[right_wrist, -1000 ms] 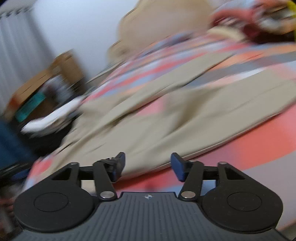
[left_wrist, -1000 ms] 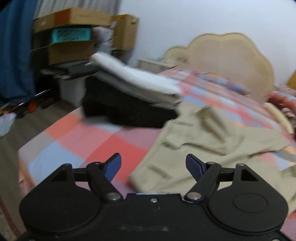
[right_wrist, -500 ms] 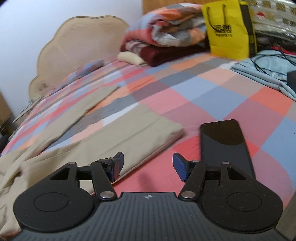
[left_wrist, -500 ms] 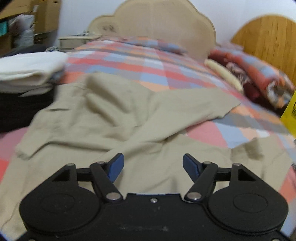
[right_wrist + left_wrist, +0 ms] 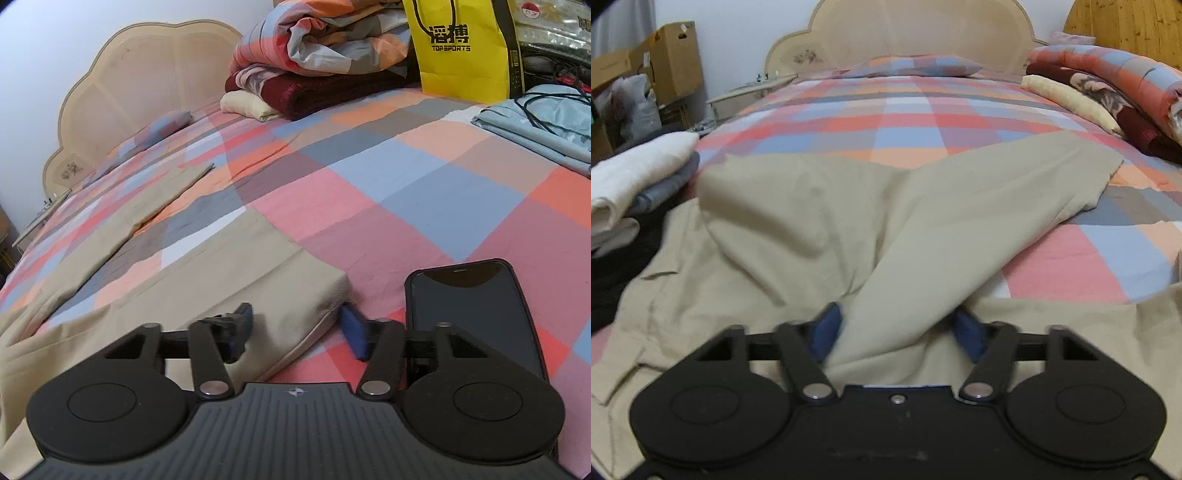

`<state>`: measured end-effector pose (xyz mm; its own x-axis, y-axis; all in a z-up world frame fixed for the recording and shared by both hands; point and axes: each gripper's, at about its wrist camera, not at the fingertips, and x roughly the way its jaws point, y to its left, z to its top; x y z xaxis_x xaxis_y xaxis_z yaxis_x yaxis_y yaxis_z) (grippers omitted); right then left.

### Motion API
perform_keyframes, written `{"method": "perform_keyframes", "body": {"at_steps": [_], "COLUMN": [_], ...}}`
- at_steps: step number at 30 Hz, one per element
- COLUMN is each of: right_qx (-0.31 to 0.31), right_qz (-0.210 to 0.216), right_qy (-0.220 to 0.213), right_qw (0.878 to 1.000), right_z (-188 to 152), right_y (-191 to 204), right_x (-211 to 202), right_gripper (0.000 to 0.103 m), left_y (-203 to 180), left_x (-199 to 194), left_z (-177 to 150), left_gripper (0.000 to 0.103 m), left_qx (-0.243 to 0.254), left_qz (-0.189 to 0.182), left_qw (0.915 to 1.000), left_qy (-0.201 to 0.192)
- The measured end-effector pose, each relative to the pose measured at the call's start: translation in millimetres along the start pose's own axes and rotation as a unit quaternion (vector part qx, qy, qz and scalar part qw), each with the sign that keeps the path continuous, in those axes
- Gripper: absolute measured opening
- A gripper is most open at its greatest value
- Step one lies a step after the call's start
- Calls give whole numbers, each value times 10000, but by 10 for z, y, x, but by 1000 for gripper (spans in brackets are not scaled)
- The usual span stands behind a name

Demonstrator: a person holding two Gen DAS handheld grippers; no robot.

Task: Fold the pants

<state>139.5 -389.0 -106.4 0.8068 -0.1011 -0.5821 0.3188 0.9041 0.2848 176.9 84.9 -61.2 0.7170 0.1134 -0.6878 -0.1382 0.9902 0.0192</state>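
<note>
The tan pants (image 5: 820, 221) lay spread on the checked bed cover (image 5: 908, 129), filling the middle and lower part of the left wrist view; the left gripper (image 5: 897, 328) sat at the bottom, and its jaws had just been closing, with a bunched fold of the pants between the blue pads; I could not tell if they pressed it yet. In the right wrist view, the right gripper (image 5: 295, 328) had just been closing too, around the corner of a pant leg (image 5: 266, 291), not yet squeezing; a black phone (image 5: 469, 317) lay at lower right.
</note>
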Motion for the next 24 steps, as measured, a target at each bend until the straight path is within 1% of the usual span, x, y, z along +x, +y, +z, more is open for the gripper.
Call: {"method": "perform_keyframes", "body": {"at_steps": [1,2,3,5,9,12,15,17,19,23,24], "right_qx": [-35,-68,-32,3,-184,-413,-476,-605,-660,-403,-273], "right_qz": [-26,-11,64,121,332,283,258,140,-10,-285,-335], "right_qy": [20,66,100,60,-343,-648,-795,-813,-708,-355,-257], "right_qw": [10000,10000,9999,9999,9987,9966,9954,9948,9953,9982,9987], "right_z": [13,29,55,116,319,459,512,448,309,-37,-134], "right_y": [1,-3,-16,-16,26,19,-96,-181,-294,-555,-630], "right_x": [13,27,43,14,-253,-527,-777,-906,-988,-1037,-1043], "right_gripper": [33,11,9,7,6,6,5,5,5,5,5], "left_y": [-21,-45,-64,-74,-50,-69,-76,-79,-80,-77,-80], "left_x": [22,30,29,10,0,-12,5,1,2,2,4], "left_z": [3,2,3,6,34,49,83,83,76,68,67], "left_gripper": [35,32,29,28,28,28,28,28,28,29,31], "left_qx": [84,158,206,199,83,77,9,10,41,89,94], "left_qz": [-15,0,22,47,23,70,79,77,71,42,36], "left_qw": [10000,9999,9998,9998,9999,9999,9999,9999,9999,9999,9999], "left_qy": [8,-8,-13,3,58,81,95,90,80,64,62]}}
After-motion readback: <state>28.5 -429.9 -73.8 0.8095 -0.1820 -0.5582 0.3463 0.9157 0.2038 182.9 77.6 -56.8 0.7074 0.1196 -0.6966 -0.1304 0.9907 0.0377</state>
